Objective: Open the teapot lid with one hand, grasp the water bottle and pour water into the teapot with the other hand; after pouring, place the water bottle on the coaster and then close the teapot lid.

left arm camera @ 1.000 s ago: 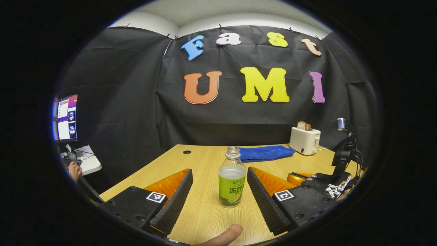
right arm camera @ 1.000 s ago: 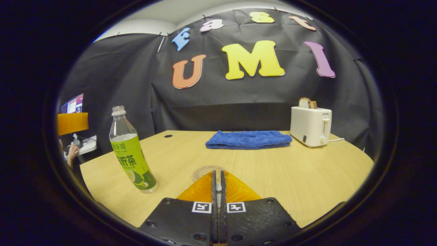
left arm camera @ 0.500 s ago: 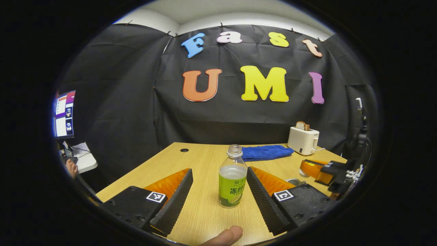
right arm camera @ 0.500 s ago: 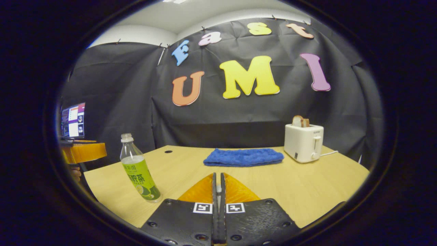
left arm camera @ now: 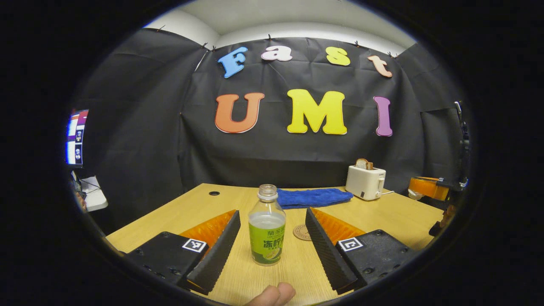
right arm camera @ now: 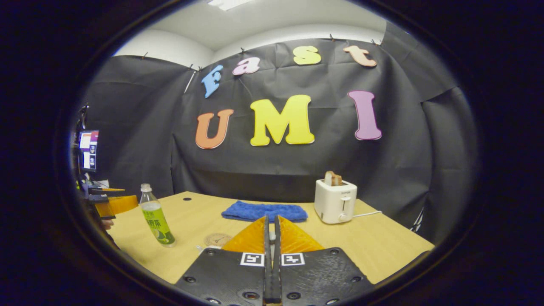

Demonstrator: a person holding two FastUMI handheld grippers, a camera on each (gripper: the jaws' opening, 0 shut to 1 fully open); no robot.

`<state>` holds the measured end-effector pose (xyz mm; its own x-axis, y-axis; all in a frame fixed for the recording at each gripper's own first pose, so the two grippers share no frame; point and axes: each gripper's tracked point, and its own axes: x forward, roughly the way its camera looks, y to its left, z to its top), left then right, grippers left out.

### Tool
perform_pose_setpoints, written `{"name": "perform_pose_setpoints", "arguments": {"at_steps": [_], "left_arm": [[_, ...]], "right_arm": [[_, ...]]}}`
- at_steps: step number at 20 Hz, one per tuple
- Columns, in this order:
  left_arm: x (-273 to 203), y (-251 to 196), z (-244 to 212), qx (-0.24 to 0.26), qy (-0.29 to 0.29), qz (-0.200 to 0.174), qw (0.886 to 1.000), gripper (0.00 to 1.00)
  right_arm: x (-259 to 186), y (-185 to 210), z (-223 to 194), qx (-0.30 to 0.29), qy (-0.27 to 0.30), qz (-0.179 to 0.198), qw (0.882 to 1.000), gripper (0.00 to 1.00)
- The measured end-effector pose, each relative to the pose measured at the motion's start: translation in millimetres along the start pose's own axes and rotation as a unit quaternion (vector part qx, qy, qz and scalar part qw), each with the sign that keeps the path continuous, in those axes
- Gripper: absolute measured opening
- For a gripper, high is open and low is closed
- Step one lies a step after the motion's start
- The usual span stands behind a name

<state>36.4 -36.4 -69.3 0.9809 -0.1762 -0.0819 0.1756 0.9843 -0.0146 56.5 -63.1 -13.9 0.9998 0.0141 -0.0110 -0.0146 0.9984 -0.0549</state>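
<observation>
Bottle [left arm camera: 267, 230] stands uncapped on our desk [left arm camera: 395, 216] between the wide-open jaws of our left gripper [left arm camera: 272, 244], untouched; our right gripper [right arm camera: 272, 238] has its jaws closed together.

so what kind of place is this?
Likely a staged recording booth, not a real kitchen: black cloth wall, light wooden table with a white toaster, and a computer monitor off-side.

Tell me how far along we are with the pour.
Done: nothing sure; the right gripper is shut above the table, but I can't make out a lid in it. In hand: left gripper open around the upright, uncapped bottle, not gripping. Left: grasp, pour, set bottle on the bare coaster, close lid.
</observation>
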Motion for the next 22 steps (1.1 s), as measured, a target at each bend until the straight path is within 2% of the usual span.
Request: {"name": "perform_pose_setpoints", "arguments": {"at_steps": [3,7,11,15,17,18,22], "left_arm": [[13,1,-23,0.008,0.023,0.003,1.0,0.96],[38,13,-35,0.029,-0.001,0.023,0.999,0.96],[56,22,-47,0.006,0.004,0.03,1.0,0.96],[62,32,-41,0.011,-0.007,0.051,0.999,0.97],[68,36,-39,0.015,-0.012,0.065,0.998,0.88],[65,35,-41,0.02,-0.003,0.068,0.997,0.78],[57,31,-35,0.049,0.012,0.073,0.996,0.76]], "right_arm": [[-6,-20,3,0.012,0.002,-0.016,1.0,0.0],[-11,-28,10,0.019,-0.007,-0.019,1.0,0.0],[-14,-30,13,0.024,-0.012,-0.019,0.999,0.0],[-13,-30,14,0.028,-0.017,-0.024,0.999,0.0],[-13,-29,12,0.03,-0.018,-0.027,0.999,0.0],[-13,-28,11,0.03,-0.017,-0.024,0.999,0.0],[-14,-21,10,0.023,-0.01,-0.016,1.0,0.0]]}}
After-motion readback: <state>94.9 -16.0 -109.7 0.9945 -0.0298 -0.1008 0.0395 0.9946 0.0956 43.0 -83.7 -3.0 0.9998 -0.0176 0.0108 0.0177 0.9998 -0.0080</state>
